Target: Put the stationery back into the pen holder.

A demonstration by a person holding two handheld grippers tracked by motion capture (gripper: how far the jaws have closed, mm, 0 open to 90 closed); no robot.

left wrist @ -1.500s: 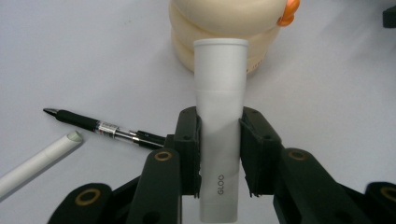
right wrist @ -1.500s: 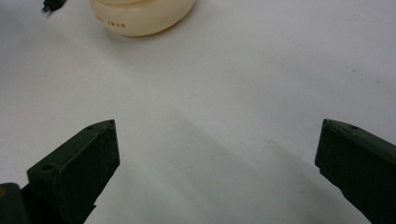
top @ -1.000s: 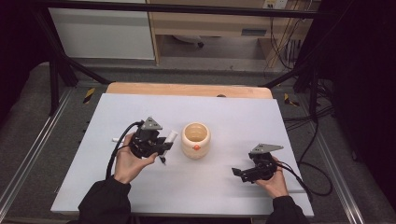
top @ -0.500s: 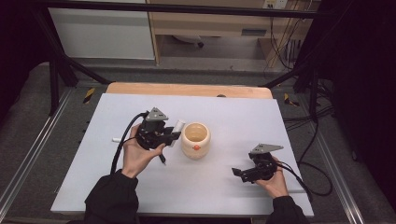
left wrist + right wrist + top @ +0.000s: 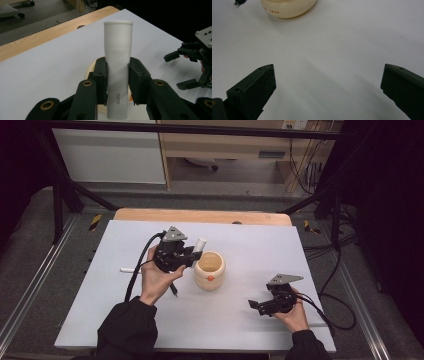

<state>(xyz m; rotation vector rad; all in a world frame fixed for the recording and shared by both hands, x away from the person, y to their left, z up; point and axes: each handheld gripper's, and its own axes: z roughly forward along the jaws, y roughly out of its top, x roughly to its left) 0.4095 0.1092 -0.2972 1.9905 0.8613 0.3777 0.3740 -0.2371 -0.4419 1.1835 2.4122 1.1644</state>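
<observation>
Left tool [image 5: 117, 82]: we see its black jaws clamped on a white plastic tube printed "GLOO" [image 5: 117, 62]; the tube's lower end is cut off by the frame edge.
Tube position: in the high view the white tube [image 5: 199, 243] is lifted off the white worktop [image 5: 250, 245], tilted, its tip just beside the rim of the cream ceramic pot [image 5: 210, 270].
Pot: partly hidden behind the jaws in the left tool's view; its contents we cannot make out.
Right tool [image 5: 257, 305]: jaws wide apart, nothing between them, resting low on the worktop, well apart from the pot.
Unclear: a thin white stick [image 5: 127, 269] left of the person's left hand [image 5: 155, 280], and a small dark item [image 5: 173, 290] partly hidden beneath it.
</observation>
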